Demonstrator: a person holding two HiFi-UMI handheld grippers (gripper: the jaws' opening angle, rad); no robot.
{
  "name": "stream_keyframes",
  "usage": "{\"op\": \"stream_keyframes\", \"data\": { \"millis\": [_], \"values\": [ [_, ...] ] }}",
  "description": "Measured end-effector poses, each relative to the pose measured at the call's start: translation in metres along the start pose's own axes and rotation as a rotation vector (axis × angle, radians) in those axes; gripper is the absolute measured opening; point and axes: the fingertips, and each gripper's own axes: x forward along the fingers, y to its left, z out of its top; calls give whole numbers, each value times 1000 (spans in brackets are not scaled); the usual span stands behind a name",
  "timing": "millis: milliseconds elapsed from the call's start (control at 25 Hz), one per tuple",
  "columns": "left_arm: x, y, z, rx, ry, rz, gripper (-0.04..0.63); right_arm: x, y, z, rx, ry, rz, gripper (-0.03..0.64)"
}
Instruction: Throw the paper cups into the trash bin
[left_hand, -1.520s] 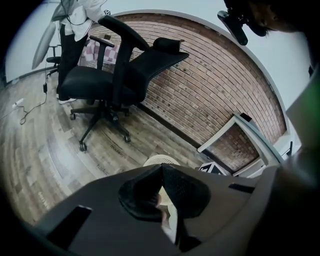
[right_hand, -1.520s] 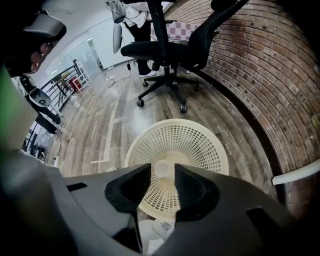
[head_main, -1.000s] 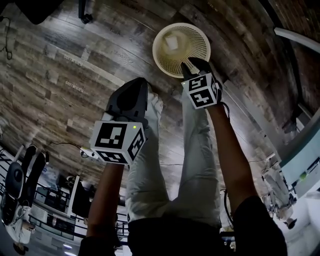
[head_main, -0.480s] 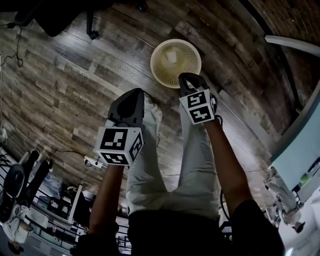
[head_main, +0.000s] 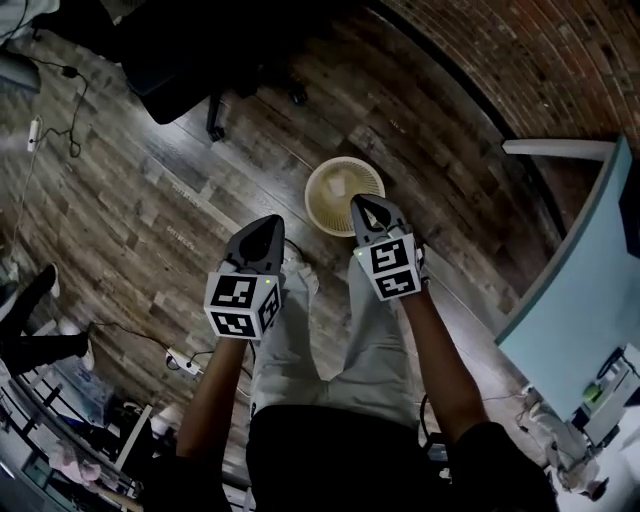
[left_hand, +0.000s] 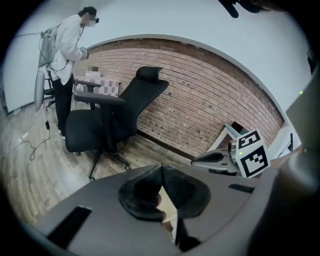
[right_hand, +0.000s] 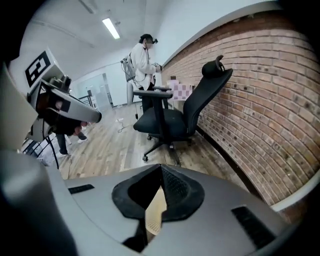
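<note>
A cream mesh trash bin (head_main: 322, 212) stands on the wooden floor ahead of the person's legs. One white paper cup (head_main: 341, 185) lies inside it. My right gripper (head_main: 359, 202) is shut and empty, its tip at the bin's near right rim in the head view. Level with it on the left, my left gripper (head_main: 271, 220) is also shut and holds nothing. In the left gripper view the jaws (left_hand: 161, 168) meet, and bin mesh (left_hand: 170, 212) shows below them. The right gripper view has closed jaws (right_hand: 161, 168) over the same mesh (right_hand: 156, 212).
A black office chair (left_hand: 107, 120) stands on the floor by a brick wall (right_hand: 260, 95), beyond the bin. A person in white (left_hand: 65, 45) stands farther off. A pale blue table (head_main: 575, 290) is at my right. Cables and a power strip (head_main: 182, 361) lie at left.
The right gripper's jaws have closed. The head view has pulled back, so the bin looks smaller and the chair and brick wall have come into sight. Both grippers sit nearer my body.
</note>
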Motion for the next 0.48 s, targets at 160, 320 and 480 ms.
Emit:
{"op": "stream_keyframes", "data": {
  "millis": [160,320,480],
  "values": [
    [-21,-8,27,-8,-37,12,3,-36,2,45,-20,-57,-17,6],
    [-46,-12,50,7,-75,24,3,-71,13,96,-9,-155,-15,5],
    [-77,-8,68,15,-111,48,3,-103,34,136,8,-219,-7,5]
  ]
}}
